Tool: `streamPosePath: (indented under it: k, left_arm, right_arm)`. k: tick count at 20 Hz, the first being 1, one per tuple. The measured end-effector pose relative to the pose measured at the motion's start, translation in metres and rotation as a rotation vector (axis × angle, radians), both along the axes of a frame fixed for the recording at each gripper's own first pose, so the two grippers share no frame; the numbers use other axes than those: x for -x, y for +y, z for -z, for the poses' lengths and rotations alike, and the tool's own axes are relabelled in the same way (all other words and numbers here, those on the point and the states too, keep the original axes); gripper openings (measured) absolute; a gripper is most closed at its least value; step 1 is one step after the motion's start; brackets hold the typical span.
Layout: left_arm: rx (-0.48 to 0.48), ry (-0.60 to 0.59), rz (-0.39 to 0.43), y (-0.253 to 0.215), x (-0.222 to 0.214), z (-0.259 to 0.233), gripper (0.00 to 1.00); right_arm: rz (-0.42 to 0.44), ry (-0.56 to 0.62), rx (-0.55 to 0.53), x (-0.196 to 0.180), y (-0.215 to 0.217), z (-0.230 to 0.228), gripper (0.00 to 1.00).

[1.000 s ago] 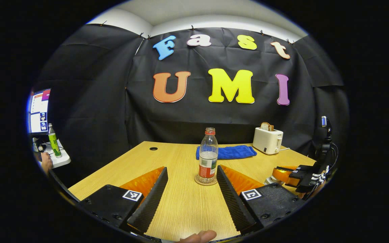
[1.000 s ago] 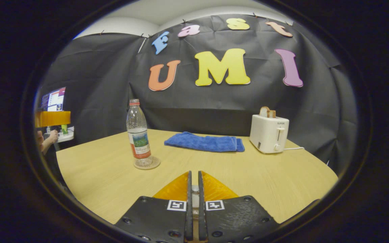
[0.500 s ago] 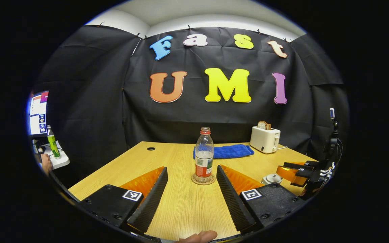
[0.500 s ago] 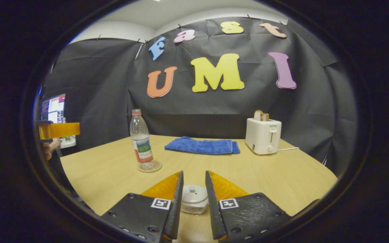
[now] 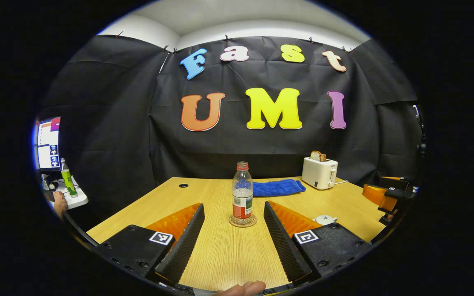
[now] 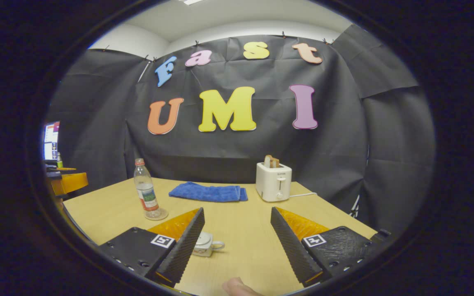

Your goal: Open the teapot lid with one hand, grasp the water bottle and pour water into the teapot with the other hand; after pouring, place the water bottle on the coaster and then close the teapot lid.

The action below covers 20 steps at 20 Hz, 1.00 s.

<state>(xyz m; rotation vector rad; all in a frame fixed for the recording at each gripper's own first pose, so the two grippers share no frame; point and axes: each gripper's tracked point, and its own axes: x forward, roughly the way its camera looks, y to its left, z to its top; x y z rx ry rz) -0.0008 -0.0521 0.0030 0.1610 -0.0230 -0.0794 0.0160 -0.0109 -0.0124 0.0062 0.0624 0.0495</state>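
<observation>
The clear water bottle [image 5: 242, 193] with a red cap and red label stands upright on a round coaster [image 5: 242, 221] at mid-table. My left gripper [image 5: 233, 205] is open, its fingers spread on either side of the bottle's line but well short of it. The small white teapot [image 6: 205, 243] sits on the table with its lid on, partly behind one finger of my right gripper [image 6: 237, 210], which is open and empty above the table. The teapot [image 5: 324, 219] also peeks out beside my left gripper's finger. The bottle [image 6: 146, 193] stands to the left in the right gripper view.
A folded blue towel [image 6: 208, 192] and a white toaster [image 6: 273, 187] with toast in it stand at the back of the wooden table [image 6: 245, 230]. A side desk with a monitor [image 5: 47, 142] and a green bottle [image 5: 68, 181] lies off to the left.
My right gripper went from shut on the teapot lid to wide open and drew back, leaving the lid on the pot. My left gripper backed away from the bottle.
</observation>
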Motion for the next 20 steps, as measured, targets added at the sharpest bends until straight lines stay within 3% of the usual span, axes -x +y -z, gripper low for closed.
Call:
streamPosePath:
  k: [7, 20]
  left_arm:
    - [-0.052, 0.019, -0.033, 0.003, 0.003, 0.004, 0.91]
    - [-0.03, -0.006, -0.017, 0.007, 0.002, -0.001, 0.91]
  right_arm:
    - [0.029, -0.02, -0.01, 0.017, -0.016, -0.021, 0.95]
    - [0.05, 0.015, -0.025, 0.011, -0.023, -0.01, 0.97]
